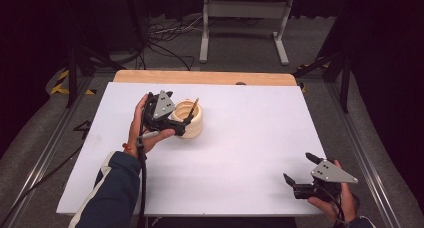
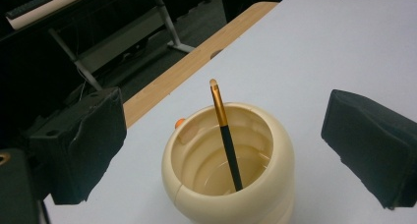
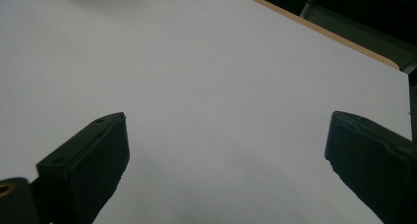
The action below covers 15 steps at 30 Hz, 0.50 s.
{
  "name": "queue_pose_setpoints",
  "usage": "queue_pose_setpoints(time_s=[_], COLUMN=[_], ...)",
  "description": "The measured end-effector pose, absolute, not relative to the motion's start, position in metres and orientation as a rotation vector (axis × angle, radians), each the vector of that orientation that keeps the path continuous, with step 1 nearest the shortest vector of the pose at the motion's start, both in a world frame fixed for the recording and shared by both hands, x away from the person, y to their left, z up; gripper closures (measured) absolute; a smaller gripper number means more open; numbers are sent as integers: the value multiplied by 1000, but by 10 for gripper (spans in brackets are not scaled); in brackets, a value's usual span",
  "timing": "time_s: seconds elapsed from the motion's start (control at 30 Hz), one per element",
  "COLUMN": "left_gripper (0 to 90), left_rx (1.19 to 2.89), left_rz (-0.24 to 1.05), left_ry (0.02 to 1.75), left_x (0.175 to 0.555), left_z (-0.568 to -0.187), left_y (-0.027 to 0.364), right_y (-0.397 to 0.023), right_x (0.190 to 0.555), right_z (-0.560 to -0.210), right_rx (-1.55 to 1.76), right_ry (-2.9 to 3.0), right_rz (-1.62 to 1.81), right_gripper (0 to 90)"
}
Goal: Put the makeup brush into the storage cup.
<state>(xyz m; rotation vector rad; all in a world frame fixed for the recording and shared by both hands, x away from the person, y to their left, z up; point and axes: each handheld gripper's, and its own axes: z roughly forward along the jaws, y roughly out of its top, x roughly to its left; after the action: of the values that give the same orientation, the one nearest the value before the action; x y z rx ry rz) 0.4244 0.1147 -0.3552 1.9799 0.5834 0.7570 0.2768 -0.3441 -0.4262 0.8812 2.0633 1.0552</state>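
High view looks down from above; gripper views skim the table (image 1: 240, 138), sharing the cream pot (image 2: 231, 175).

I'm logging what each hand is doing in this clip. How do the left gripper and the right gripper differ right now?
The left gripper is at the cream pot, which holds a brush; the right gripper is over bare white table at the near right edge. The pot sits between the left gripper's jaws, untouched; nothing lies between the right gripper's jaws. Both are open and hand-held.
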Motion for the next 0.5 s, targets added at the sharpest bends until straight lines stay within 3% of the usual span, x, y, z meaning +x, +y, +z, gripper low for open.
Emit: queue_pose_setpoints(time_s=[0.5], left_gripper=[50], left_rx=[1966], left_rz=[787], left_ry=[575], left_x=[411], left_z=[-349], left_y=[132], right_y=[-344], right_x=[277], right_z=[-426], right_rx=[880], right_ry=[2062], right_rz=[1054], right_gripper=[34])
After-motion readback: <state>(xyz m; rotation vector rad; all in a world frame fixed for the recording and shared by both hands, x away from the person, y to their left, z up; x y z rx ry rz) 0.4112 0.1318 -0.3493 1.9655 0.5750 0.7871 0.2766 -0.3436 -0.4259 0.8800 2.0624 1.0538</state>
